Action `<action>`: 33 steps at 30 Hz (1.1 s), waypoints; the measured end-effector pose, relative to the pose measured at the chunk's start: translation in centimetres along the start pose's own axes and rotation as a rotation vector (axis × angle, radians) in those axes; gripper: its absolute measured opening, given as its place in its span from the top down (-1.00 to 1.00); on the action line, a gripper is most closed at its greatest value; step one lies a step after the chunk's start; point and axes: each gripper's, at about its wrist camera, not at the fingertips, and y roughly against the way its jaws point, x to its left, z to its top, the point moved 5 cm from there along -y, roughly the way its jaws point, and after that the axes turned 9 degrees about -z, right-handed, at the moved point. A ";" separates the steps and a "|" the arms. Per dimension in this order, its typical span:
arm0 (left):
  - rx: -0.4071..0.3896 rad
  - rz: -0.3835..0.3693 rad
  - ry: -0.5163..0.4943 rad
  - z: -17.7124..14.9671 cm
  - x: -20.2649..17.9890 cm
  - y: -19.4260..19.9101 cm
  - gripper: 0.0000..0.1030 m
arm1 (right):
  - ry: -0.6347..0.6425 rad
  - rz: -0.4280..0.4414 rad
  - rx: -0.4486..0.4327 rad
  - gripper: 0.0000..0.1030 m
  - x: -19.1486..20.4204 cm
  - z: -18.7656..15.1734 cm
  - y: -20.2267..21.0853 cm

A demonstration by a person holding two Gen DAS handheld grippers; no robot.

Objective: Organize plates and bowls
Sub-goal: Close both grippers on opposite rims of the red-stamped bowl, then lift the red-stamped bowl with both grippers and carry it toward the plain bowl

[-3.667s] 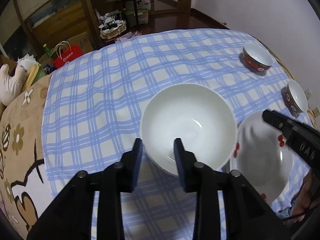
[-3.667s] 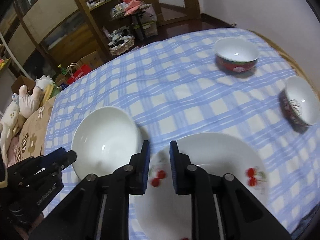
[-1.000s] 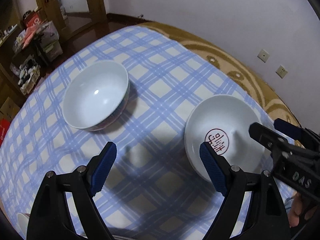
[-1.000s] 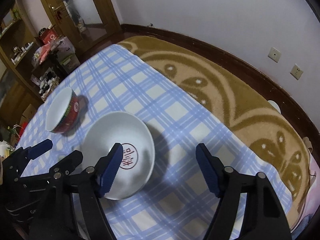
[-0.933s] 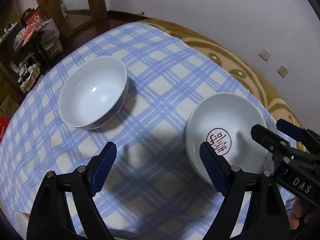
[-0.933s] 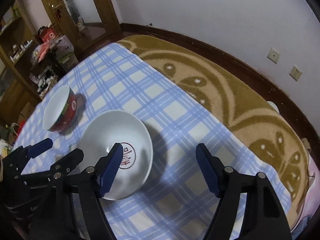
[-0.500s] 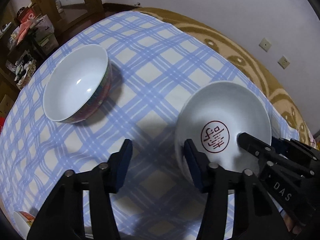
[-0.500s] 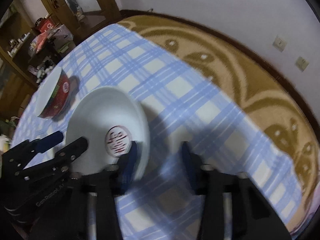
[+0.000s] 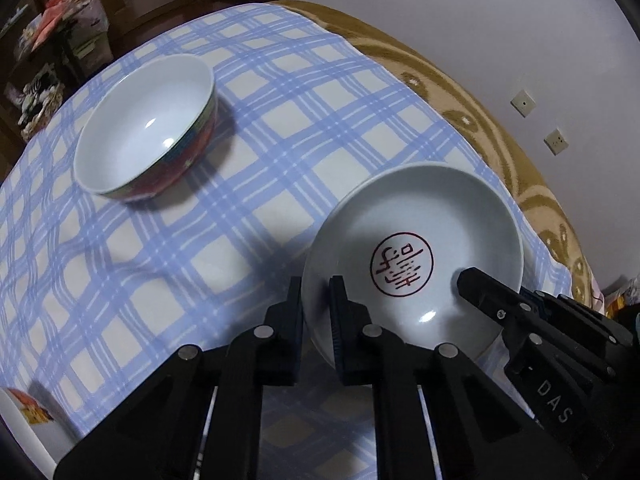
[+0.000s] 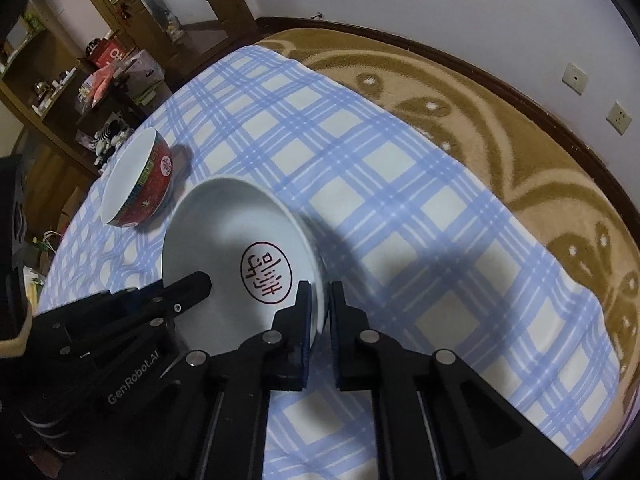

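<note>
A white bowl (image 9: 412, 216) with a red seal mark inside stands near the right edge of the blue checked cloth (image 9: 280, 120). My left gripper (image 9: 316, 292) straddles its near left rim; its jaws are closing and the pads sit against the rim. My right gripper (image 10: 319, 296) is shut on the opposite rim of the same white bowl (image 10: 224, 224). Each view shows the other gripper: the right gripper (image 9: 492, 288) and the left gripper (image 10: 180, 286) both reach into the bowl. A second bowl (image 9: 148, 128), red outside and white inside, stands apart at the far left.
A plate (image 9: 24, 408) with a red pattern shows at the lower left corner. A brown patterned blanket (image 10: 520, 140) lies beyond the cloth's right edge, close to the wall. Wooden shelves (image 10: 60, 92) with clutter stand past the far end.
Both grippers went from wide open to closed onto opposite rims of the seal-marked bowl. Both views have drawn slightly nearer to the bowl.
</note>
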 end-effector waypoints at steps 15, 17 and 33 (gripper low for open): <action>-0.051 0.050 0.074 -2.2 2.6 5.0 0.80 | 0.110 0.013 -0.053 0.85 3.8 -1.2 2.8; -0.063 0.067 0.068 -2.3 2.9 5.7 0.80 | 0.138 0.016 -0.062 0.85 4.8 -1.3 3.3; -0.129 0.179 0.123 -5.1 8.7 13.2 0.80 | 0.197 0.145 -0.085 0.84 12.3 -3.1 6.1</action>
